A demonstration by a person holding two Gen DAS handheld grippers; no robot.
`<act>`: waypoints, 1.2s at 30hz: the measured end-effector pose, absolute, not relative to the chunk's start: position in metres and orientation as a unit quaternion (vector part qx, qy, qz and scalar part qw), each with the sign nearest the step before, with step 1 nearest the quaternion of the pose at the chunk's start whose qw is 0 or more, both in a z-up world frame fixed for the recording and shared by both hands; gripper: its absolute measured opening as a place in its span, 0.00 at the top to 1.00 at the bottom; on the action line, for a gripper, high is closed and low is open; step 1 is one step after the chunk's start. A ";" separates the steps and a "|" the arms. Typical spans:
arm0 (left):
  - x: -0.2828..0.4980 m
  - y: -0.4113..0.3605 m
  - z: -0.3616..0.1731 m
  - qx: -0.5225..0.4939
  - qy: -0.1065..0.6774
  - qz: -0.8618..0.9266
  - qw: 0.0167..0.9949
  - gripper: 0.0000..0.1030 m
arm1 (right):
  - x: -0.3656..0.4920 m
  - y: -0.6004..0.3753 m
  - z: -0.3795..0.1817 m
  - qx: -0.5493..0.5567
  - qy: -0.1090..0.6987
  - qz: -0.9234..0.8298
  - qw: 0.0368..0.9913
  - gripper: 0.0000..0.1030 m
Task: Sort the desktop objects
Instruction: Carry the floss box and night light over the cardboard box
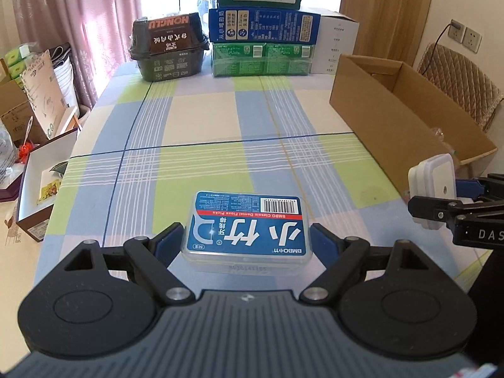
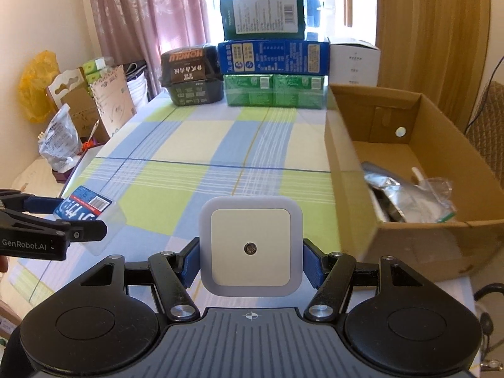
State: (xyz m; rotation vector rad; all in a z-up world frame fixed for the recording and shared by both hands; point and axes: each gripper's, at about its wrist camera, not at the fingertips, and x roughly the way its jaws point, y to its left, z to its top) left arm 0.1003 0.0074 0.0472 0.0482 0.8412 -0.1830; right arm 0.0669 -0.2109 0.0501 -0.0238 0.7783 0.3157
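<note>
Floss box (image 1: 247, 230) clamped between left gripper (image 1: 247, 242) pads, held by narrow sides near its near end, above tablecloth (image 1: 201, 116). Risk: long far overhang, smooth plastic, box may pivot or slide out if swung fast.

Night light (image 2: 251, 247) pinched flat-face-up in right gripper (image 2: 251, 263), jaws closed on its edges. Risk: rounded glossy rim, shallow bite, slip on tilt.

Grippers near each other mid-table; crossing paths risks bump.

Carton (image 2: 419, 107) far right, already part-filled; low approach could catch its near wall.

Stacked boxes (image 1: 263, 22) far, untouched.
</note>
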 end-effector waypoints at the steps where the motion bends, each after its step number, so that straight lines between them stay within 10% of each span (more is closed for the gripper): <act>1: 0.097 0.004 0.049 0.023 0.407 -0.089 0.909 0.20 | 0.064 -0.215 0.053 -0.012 0.377 0.153 0.913 0.40; 36: 0.055 -0.207 0.079 0.073 0.399 -0.228 0.885 0.20 | 0.027 -0.414 0.104 0.022 0.366 0.036 0.929 0.40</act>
